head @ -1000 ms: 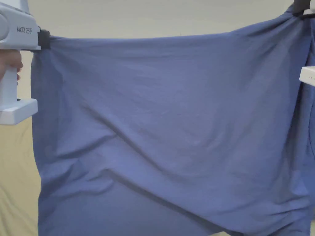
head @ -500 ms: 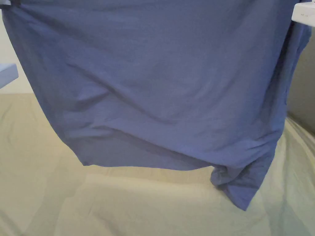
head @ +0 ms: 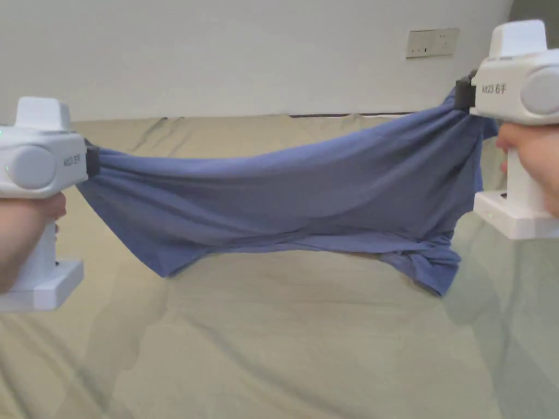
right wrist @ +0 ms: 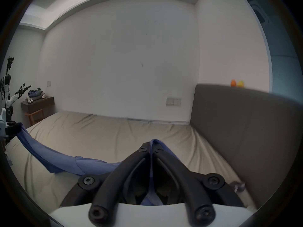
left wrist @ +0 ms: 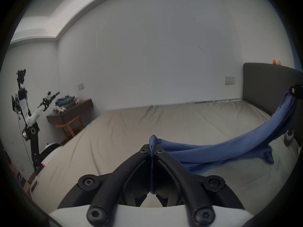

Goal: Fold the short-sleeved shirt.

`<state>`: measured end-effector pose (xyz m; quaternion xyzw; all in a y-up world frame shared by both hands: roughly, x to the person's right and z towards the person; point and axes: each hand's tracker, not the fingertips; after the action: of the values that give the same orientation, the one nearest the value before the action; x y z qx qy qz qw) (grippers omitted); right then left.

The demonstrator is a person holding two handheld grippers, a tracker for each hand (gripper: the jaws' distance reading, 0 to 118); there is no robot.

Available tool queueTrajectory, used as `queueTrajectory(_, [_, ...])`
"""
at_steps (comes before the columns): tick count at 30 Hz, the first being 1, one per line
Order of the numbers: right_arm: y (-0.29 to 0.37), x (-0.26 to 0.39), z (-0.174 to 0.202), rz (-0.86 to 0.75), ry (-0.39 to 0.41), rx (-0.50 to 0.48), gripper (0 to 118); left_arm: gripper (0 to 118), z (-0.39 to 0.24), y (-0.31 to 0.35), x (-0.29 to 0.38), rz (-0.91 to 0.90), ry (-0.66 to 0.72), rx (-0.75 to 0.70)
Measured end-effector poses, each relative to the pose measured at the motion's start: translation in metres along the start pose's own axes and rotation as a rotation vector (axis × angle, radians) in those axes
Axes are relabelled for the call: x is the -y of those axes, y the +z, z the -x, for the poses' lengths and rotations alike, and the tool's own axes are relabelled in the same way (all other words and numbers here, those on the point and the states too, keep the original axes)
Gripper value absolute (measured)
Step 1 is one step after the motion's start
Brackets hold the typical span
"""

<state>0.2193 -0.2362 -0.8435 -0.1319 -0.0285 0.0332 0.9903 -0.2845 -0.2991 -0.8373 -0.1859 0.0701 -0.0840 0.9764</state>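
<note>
Left gripper (left wrist: pixel 152 150): jaws closed together, a pinch of blue fabric clamped between the tips and poking out past them. Right gripper (right wrist: pixel 151 148): jaws likewise pressed together on a fold of the same cloth.

Short-sleeved shirt (head: pixel 305 202): blue, slung between the two grippers as a sagging band above the bed (head: pixel 305 338). Its right end is held higher than its left. The lower edge and a bunched sleeve (head: pixel 431 267) hang close over the beige sheet; contact with the sheet cannot be told.

Change: a second ago the shirt hung as a broad upright curtain in front of the head camera; it is now swung forward and low over the mattress, nearly level.

Bearing on task: judged to be the lay-down before folding; no fold made yet. The bunched right sleeve will likely need smoothing once the cloth lies flat.

Surroundings: grey headboard (right wrist: pixel 246 124), wall socket plate (head: pixel 432 43), dark side table (left wrist: pixel 72 107).
</note>
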Motion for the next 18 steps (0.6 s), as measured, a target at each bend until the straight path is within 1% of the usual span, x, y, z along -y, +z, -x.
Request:
queueTrajectory(2, [0.007,0.034,-0.001,0.023,0.017,-0.003,1,0,-0.005,0.014,0.030,0.026,-0.015,0.014])
queueTrajectory(6, [0.061,0.105,-0.005,0.076,0.036,-0.038,1,0,-0.006,0.062,0.096,0.082,0.009,0.051])
queueTrajectory(9, [0.115,0.147,-0.007,0.121,0.048,-0.046,1,0,-0.002,0.104,0.142,0.116,0.024,0.085])
queueTrajectory(14, [0.210,0.198,-0.022,0.160,0.046,-0.070,1,0,0.009,0.188,0.198,0.148,-0.012,0.150])
queueTrajectory(16, [0.247,0.212,-0.028,0.172,0.041,-0.085,1,0,0.017,0.222,0.213,0.161,0.000,0.175])
queueTrajectory(18, [0.289,0.225,-0.031,0.173,0.070,-0.116,1,0,0.029,0.253,0.227,0.191,0.042,0.207])
